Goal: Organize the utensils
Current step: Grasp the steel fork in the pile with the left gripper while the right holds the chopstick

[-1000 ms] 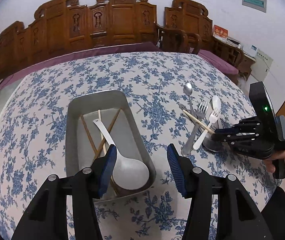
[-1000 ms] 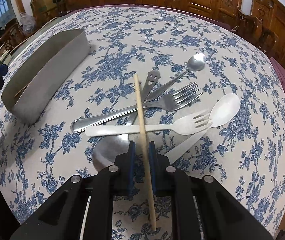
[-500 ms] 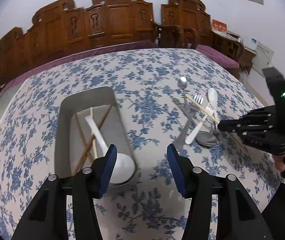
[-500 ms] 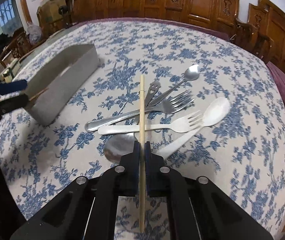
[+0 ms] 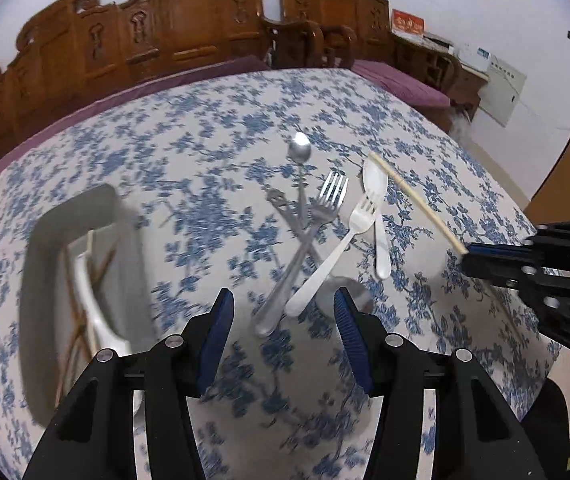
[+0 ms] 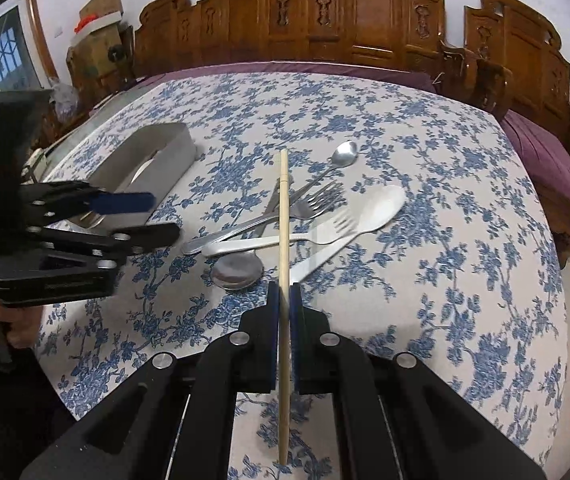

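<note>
Beneath both tools the tablecloth (image 6: 425, 168) is cream with a blue floral print. The right gripper (image 6: 283, 300) is black with blue pads, pinching a pale tan chopstick (image 6: 283, 216). Ahead of it lie a silver metal fork (image 5: 325, 208), a white plastic fork (image 6: 269, 242) and a white spoon (image 6: 377, 208). Left of the left gripper (image 5: 281, 320) sits a grey tray (image 5: 41, 264), blurred, seemingly holding brown chopsticks.

Your left gripper (image 5: 283, 322) stands half open above the metal fork (image 5: 303, 248). To its right, your right gripper (image 5: 470, 255) grips one chopstick (image 5: 413, 200).
</note>
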{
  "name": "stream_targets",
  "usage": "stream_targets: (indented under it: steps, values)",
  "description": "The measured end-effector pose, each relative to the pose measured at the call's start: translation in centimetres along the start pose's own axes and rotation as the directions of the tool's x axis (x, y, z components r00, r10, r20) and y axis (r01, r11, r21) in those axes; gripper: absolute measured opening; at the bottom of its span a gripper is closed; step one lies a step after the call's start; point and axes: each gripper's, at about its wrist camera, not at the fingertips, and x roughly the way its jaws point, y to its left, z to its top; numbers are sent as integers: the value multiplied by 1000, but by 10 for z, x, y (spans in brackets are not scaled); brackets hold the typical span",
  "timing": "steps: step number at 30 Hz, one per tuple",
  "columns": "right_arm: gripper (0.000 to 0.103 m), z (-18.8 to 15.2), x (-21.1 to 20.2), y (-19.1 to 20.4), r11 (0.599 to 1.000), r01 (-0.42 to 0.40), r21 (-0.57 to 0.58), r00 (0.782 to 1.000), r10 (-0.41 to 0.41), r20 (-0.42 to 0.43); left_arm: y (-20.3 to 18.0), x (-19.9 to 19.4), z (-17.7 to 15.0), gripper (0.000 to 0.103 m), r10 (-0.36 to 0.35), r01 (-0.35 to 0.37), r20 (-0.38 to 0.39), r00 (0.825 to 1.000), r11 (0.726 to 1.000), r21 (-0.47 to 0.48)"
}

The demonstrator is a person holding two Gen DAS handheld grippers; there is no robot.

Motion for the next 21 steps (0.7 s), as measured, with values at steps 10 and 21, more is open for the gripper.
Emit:
stream_targets:
  steps: [10, 21]
  values:
    - [6, 3, -15, -26, 998, -24, 66, 999, 22, 34, -2, 58, 26, 38, -3, 1, -116, 993, 1000, -11]
    - [6, 0, -16, -31, 997, -25, 70, 999, 23, 32, -9, 85, 38, 24, 13, -6, -168, 986, 999, 39]
